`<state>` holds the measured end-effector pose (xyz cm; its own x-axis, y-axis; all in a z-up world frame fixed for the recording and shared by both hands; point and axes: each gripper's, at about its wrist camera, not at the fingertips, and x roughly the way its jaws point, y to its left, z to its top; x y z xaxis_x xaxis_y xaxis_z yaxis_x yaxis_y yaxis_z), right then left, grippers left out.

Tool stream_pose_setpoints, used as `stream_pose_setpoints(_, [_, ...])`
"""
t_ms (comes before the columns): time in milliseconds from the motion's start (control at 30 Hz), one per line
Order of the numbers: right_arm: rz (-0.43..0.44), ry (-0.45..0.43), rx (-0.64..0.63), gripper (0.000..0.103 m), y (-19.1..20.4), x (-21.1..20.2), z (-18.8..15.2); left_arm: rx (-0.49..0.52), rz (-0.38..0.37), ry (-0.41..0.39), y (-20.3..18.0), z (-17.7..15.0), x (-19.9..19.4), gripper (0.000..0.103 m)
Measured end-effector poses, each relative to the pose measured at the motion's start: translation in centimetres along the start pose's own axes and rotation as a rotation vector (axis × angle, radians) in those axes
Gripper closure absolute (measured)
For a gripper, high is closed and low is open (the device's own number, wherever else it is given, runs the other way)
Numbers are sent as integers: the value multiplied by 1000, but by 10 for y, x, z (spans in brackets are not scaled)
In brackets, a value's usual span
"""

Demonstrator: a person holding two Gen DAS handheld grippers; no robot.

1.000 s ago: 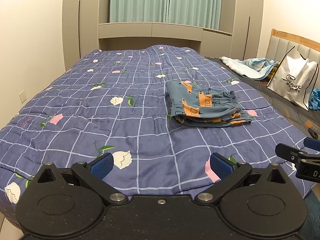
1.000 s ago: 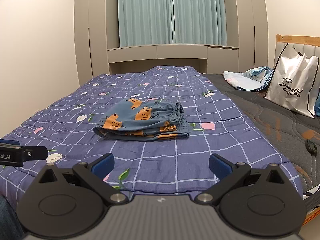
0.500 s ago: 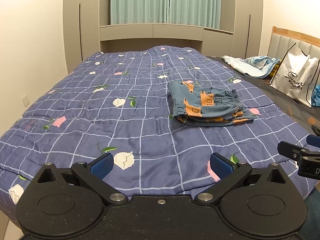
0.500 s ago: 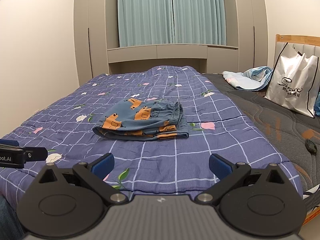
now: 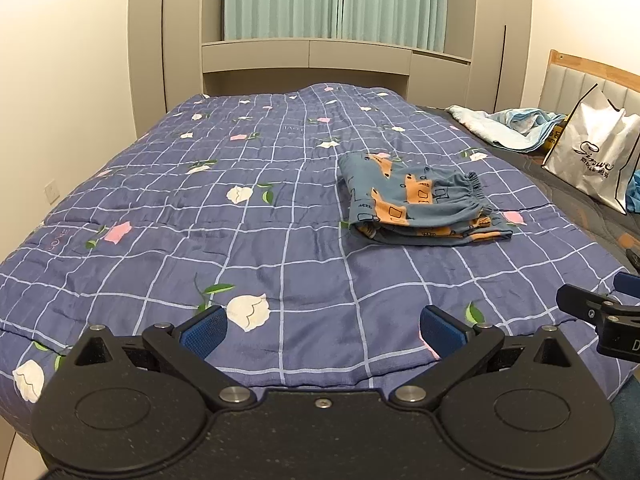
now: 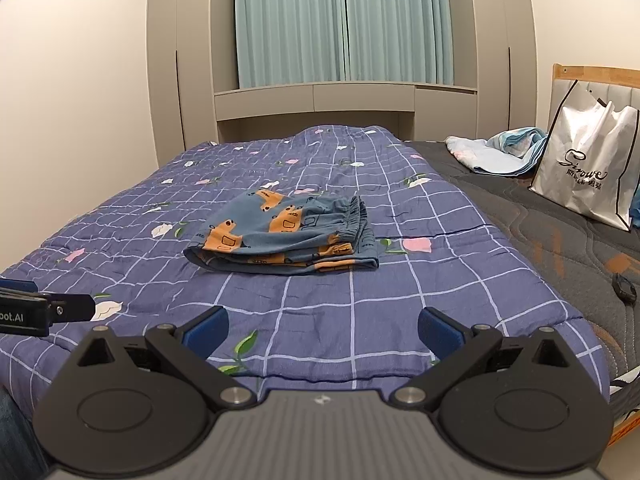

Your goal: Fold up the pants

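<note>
One white shopping bag (image 6: 588, 168) is standing upright on the dark mattress (image 6: 532, 236) near the headboard, its contents hidden from both views; a crumpled light-blue blanket (image 6: 496, 150) is lying just beside it. The folded pants (image 5: 416, 202), blue with orange patches, are resting as a flat bundle on the blue checked floral quilt (image 5: 240, 240) covering the bed, elastic waistband turned toward the bag. Both tongs are hovering over the near edge of the quilt, well apart from the pants. The left tongs (image 5: 322, 330) are standing wide apart, blue pads (image 5: 202, 330) holding nothing and touching nothing. The right tongs (image 6: 322, 330) are likewise spread wide and carrying nothing. Each one's tip is peeking into the other's view at the frame edge.
</note>
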<state>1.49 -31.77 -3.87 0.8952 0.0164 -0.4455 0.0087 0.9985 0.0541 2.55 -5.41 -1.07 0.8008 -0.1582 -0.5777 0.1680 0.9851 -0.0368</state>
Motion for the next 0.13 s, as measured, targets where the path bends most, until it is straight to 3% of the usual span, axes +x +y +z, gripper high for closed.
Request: stream_pose_setpoints(133, [4, 12, 3, 0, 0, 4, -1, 4, -3, 12, 0, 0, 4, 1])
